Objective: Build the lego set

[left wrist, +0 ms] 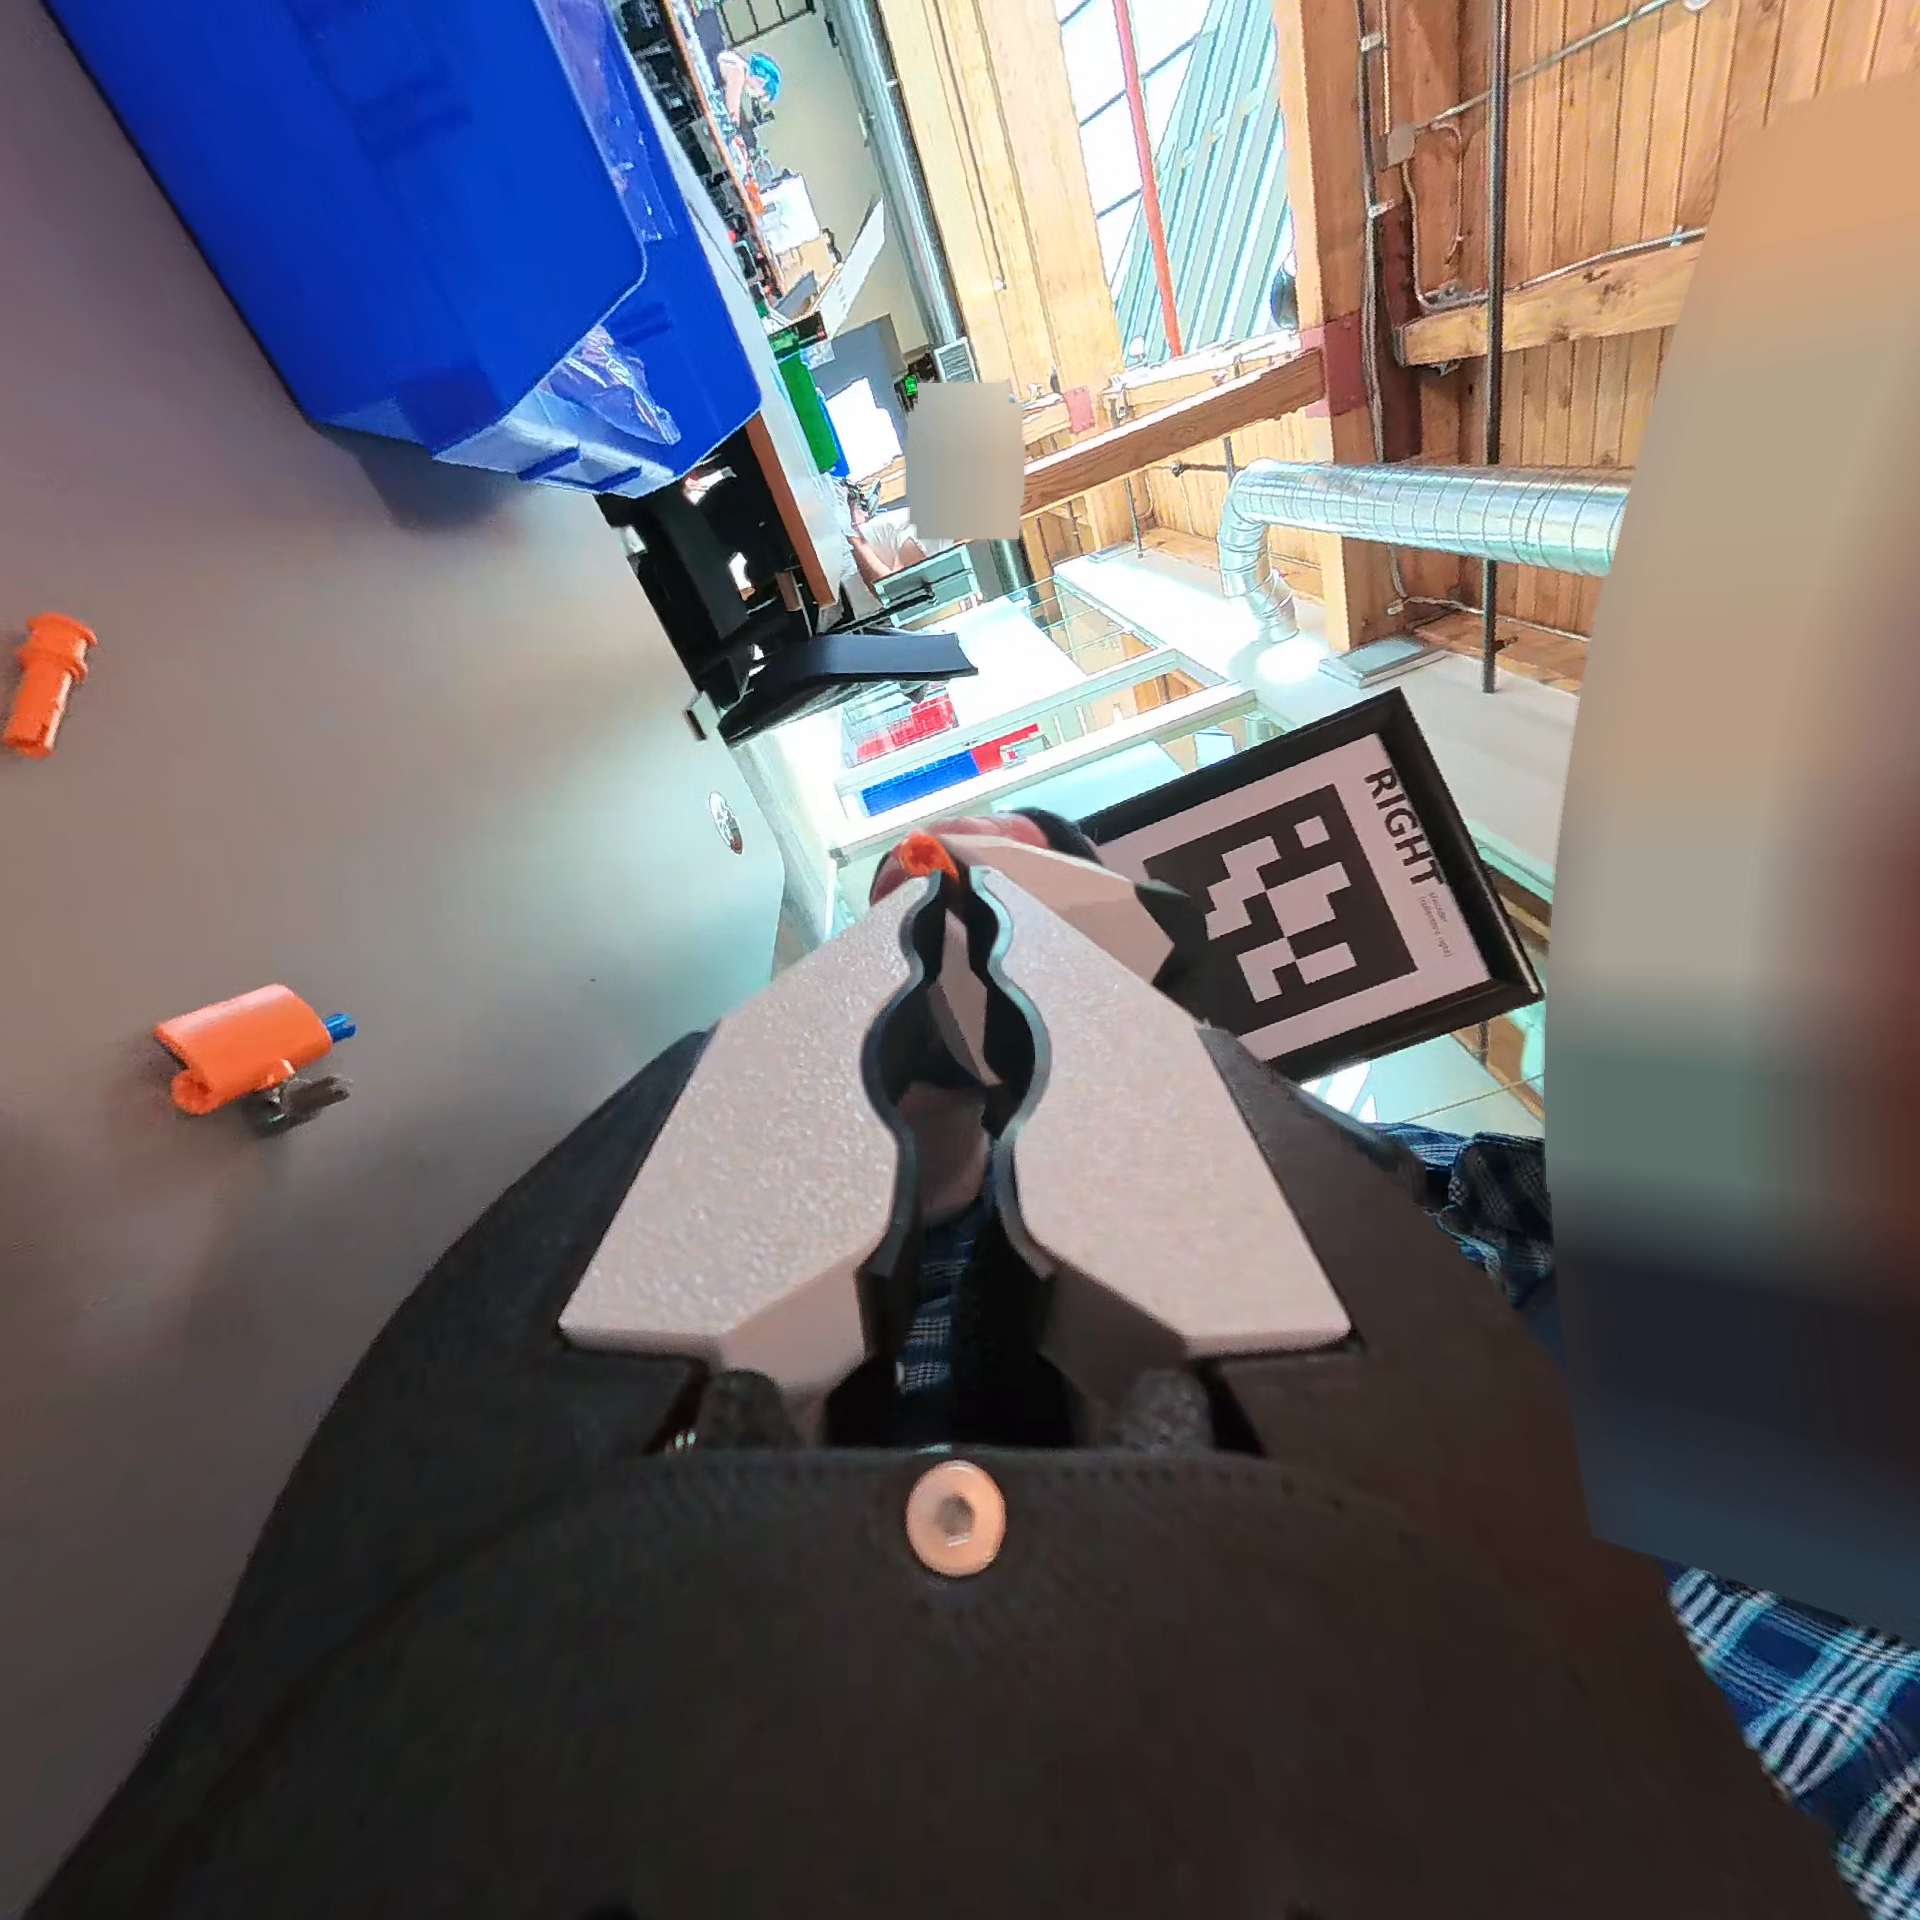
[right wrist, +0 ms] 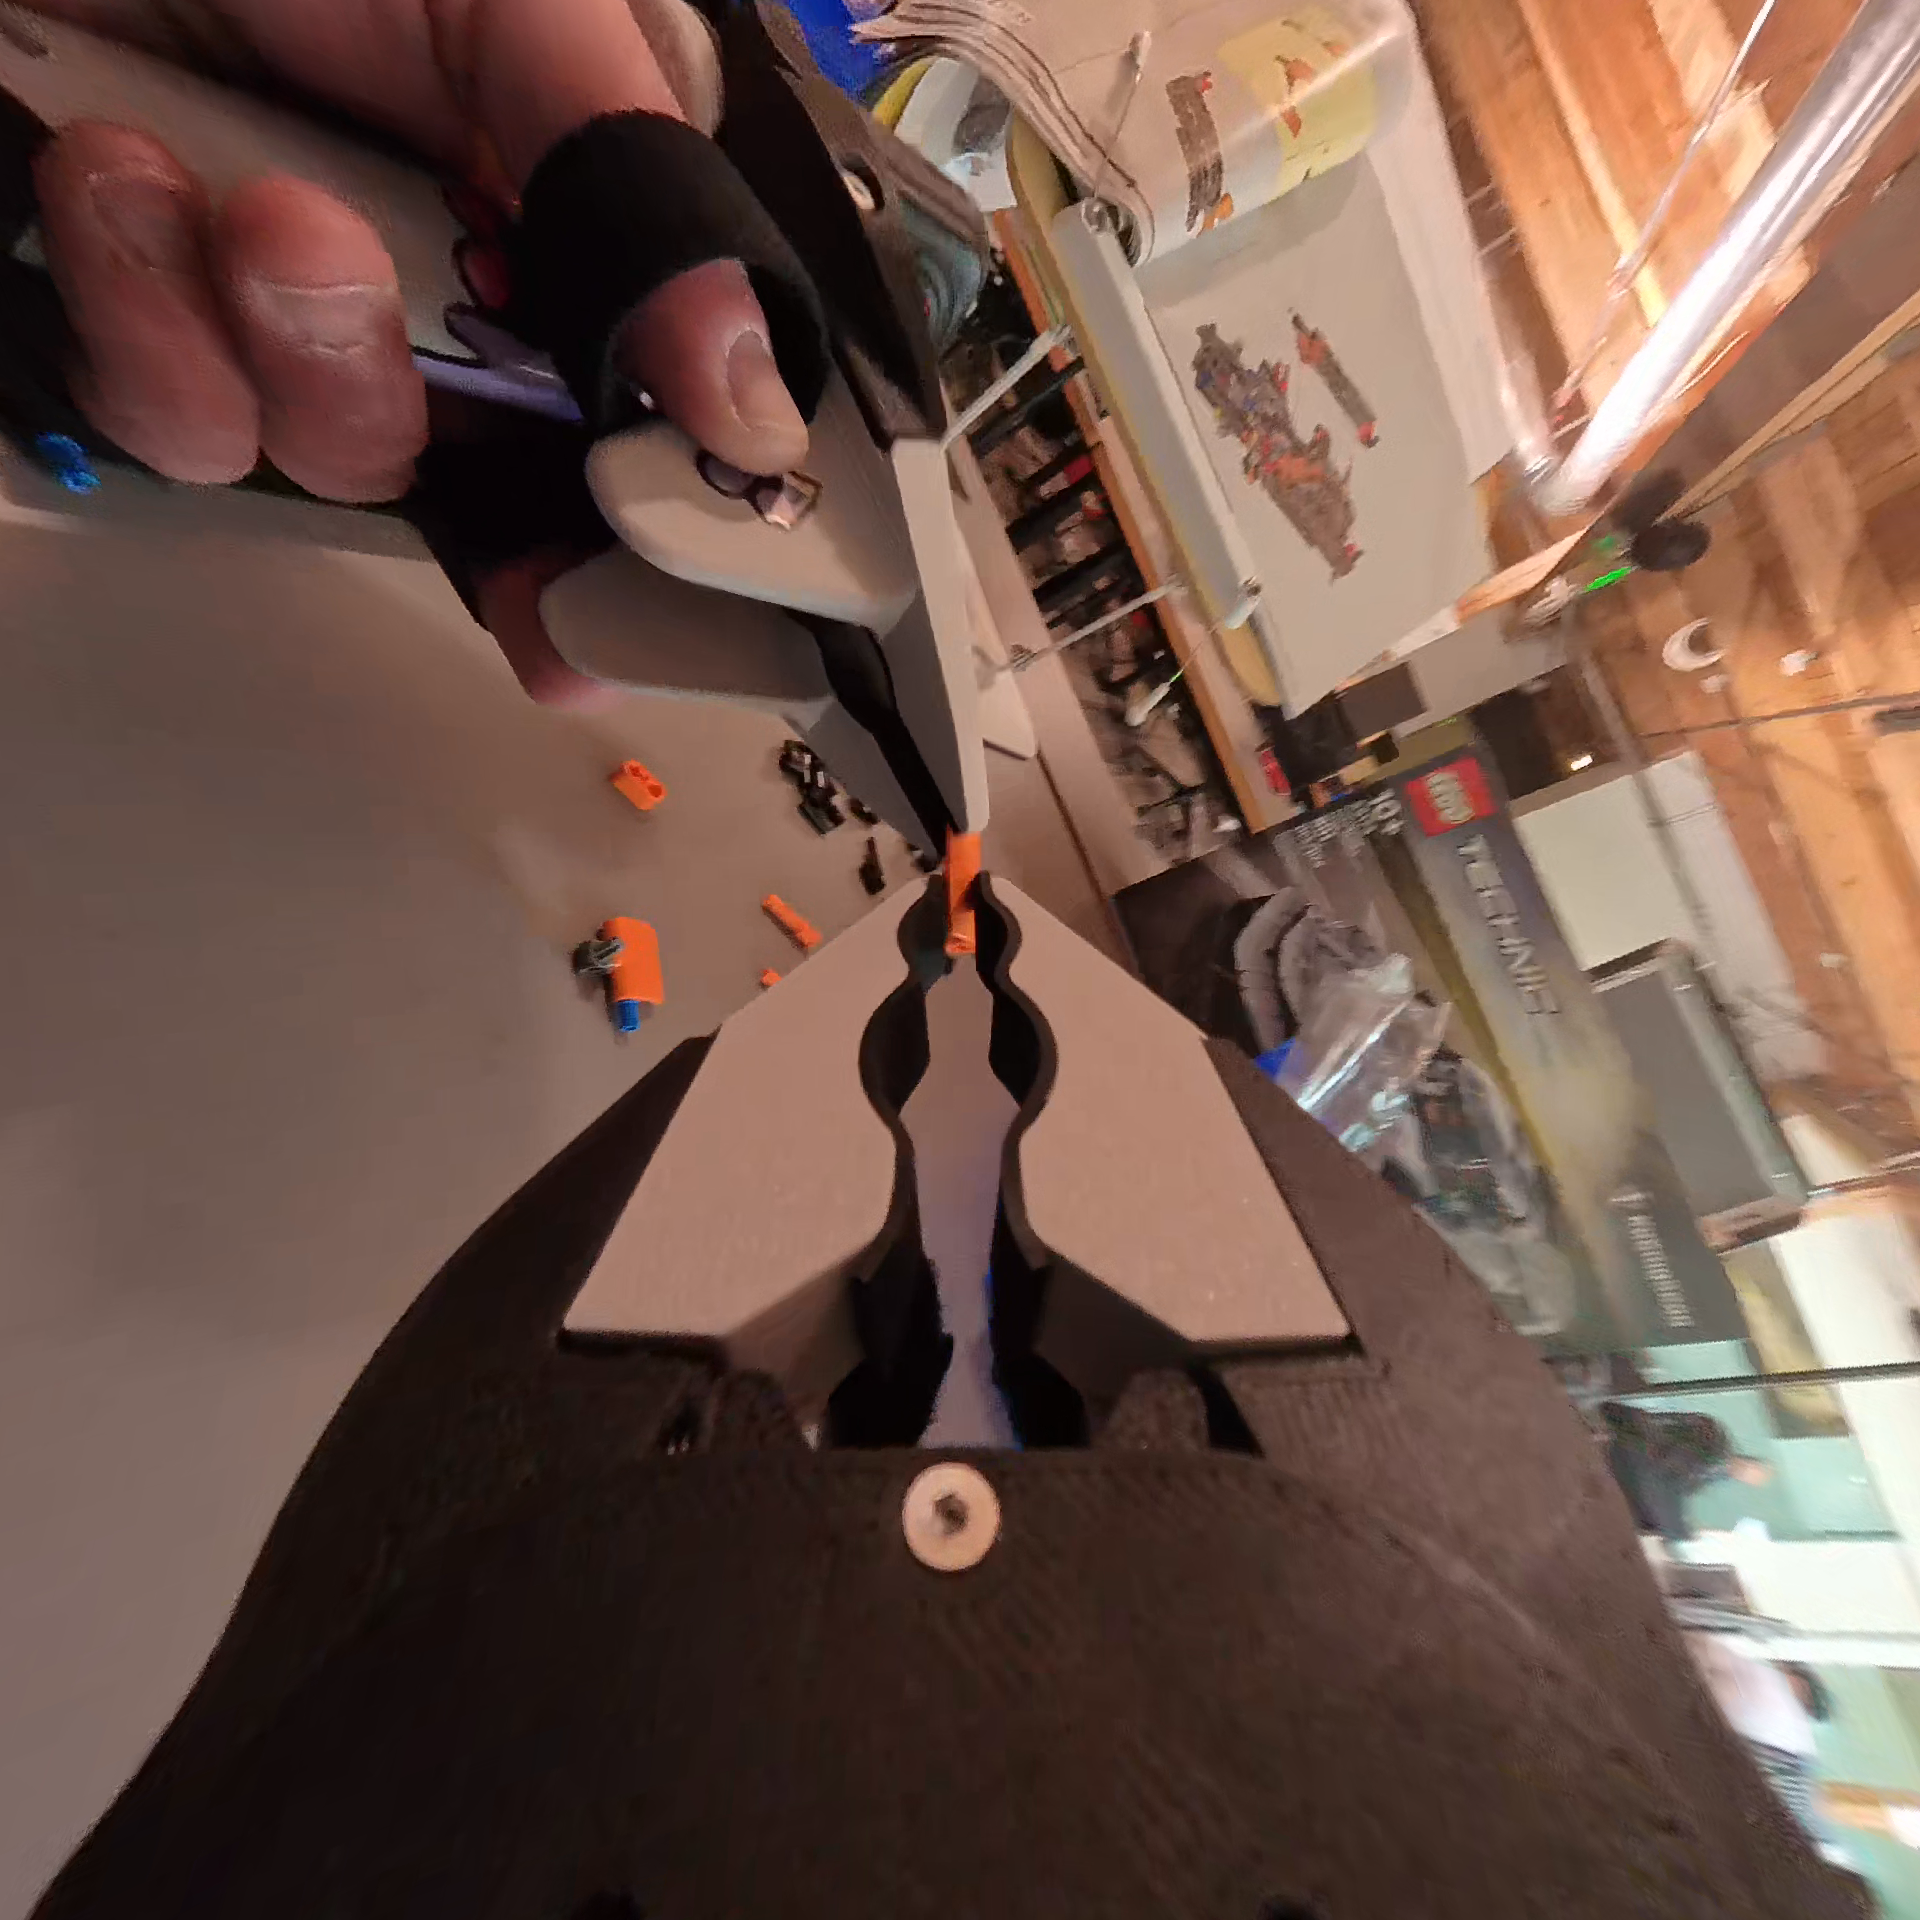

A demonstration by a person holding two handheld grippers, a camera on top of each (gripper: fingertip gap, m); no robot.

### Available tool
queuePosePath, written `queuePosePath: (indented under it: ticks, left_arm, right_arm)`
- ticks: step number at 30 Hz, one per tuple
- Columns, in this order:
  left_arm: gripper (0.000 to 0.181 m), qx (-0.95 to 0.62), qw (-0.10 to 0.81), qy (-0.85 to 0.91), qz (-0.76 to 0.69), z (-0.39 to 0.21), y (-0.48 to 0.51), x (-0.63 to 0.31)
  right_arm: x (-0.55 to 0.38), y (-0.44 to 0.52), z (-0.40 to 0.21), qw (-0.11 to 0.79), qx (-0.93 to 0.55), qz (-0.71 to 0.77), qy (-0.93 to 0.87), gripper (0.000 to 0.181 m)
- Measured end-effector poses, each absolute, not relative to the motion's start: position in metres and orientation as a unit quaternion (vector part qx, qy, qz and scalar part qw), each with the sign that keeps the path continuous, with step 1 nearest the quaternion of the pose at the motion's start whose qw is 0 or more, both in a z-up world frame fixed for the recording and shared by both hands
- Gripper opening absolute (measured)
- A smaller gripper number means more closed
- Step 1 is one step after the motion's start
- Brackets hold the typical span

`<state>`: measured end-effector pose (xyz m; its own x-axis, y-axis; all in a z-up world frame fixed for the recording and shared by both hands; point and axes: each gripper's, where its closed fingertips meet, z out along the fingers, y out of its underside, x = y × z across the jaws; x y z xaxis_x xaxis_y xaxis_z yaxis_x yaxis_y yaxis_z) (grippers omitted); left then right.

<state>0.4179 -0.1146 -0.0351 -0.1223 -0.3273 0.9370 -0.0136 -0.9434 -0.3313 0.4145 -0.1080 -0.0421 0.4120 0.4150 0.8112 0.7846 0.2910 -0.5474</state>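
A small orange lego piece is pinched between the tips of both grippers, held in the air above the grey table. My right gripper is shut on its lower part. My left gripper is shut on the same orange piece, which sticks out at its tip. In the right wrist view the left gripper comes in from the upper left, held by a person's hand. In the left wrist view the right gripper's pale fingers come in from the right. How the piece is built is too small to tell.
On the table lie an orange assembly with a blue pin, loose orange pieces and black pieces. A blue bin stands at the far side. An instruction booklet, the set's box and plastic bags lie to the right. My left and right fingertips are right by each other.
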Motion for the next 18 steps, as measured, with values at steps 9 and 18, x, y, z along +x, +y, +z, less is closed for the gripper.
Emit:
queuePosePath:
  ticks: [9, 18]
  left_arm:
    - [0.02, -0.751, 0.193, 0.372, -0.511, -0.076, -0.097, 0.379]
    - [0.015, -0.735, 0.171, 0.521, -0.398, -0.123, -0.095, 0.383]
  right_arm:
    - [0.407, -0.111, -0.091, 0.422, -0.744, 0.285, -0.432, 0.002]
    - [0.394, -0.102, -0.132, 0.316, -0.782, 0.335, -0.419, 0.002]
